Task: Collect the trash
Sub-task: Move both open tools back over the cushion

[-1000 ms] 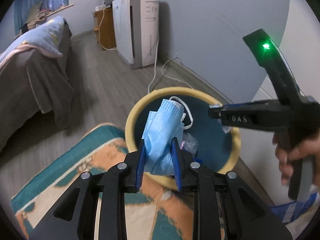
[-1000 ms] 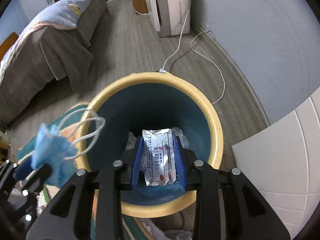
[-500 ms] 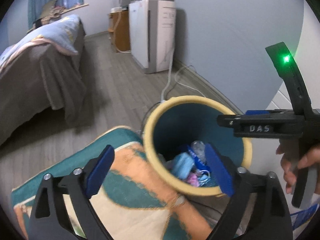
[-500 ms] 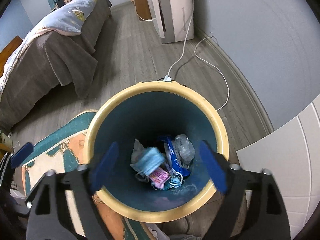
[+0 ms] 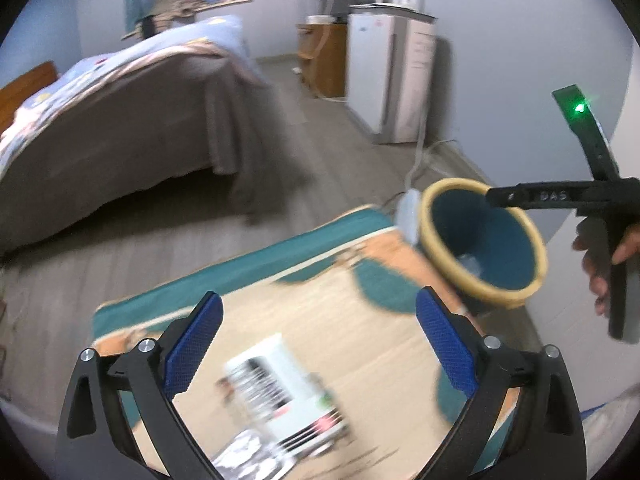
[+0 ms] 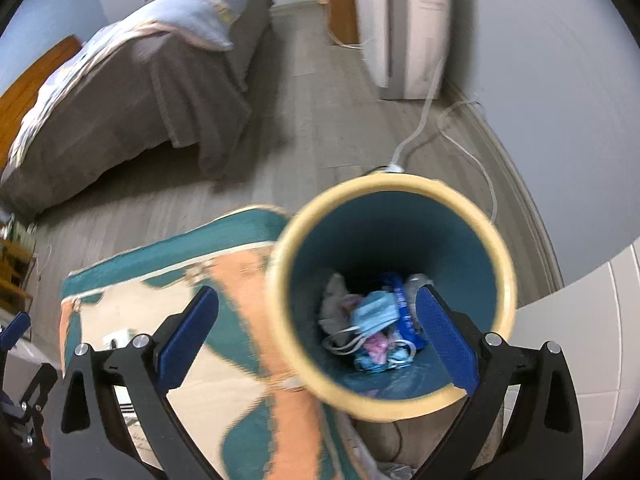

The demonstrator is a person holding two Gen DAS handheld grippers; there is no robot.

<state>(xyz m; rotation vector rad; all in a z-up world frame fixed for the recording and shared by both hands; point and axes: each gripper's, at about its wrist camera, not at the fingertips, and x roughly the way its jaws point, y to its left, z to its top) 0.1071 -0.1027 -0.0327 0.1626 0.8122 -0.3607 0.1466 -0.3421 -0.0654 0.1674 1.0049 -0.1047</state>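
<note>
The yellow-rimmed teal bin [image 6: 280, 300] stands on the floor at the rug's corner and holds a blue face mask [image 6: 374, 312] among other crumpled trash. My right gripper [image 6: 317, 293] hovers above the bin's near-left rim, its jaws opening with nothing held between them. My left gripper [image 5: 318, 298] is over the patterned rug [image 5: 320, 256], with the bin [image 5: 480, 288] to its right. Its jaws are opening and hold nothing. Below it on the rug lie a blurred white printed box [image 5: 288, 392] and a crumpled foil wrapper [image 5: 248, 456].
A bed [image 5: 120, 120] with a grey cover fills the left. A white appliance [image 5: 392, 80] and a wooden cabinet [image 5: 324, 60] stand by the far wall, and a white cable [image 6: 472, 152] runs to the bin. A hand [image 5: 596, 256] holds the right tool.
Both grippers opened: the mask and the foil packet dropped into the bin. The left gripper swung left, away from the bin and over the rug. The right one pulled back and left.
</note>
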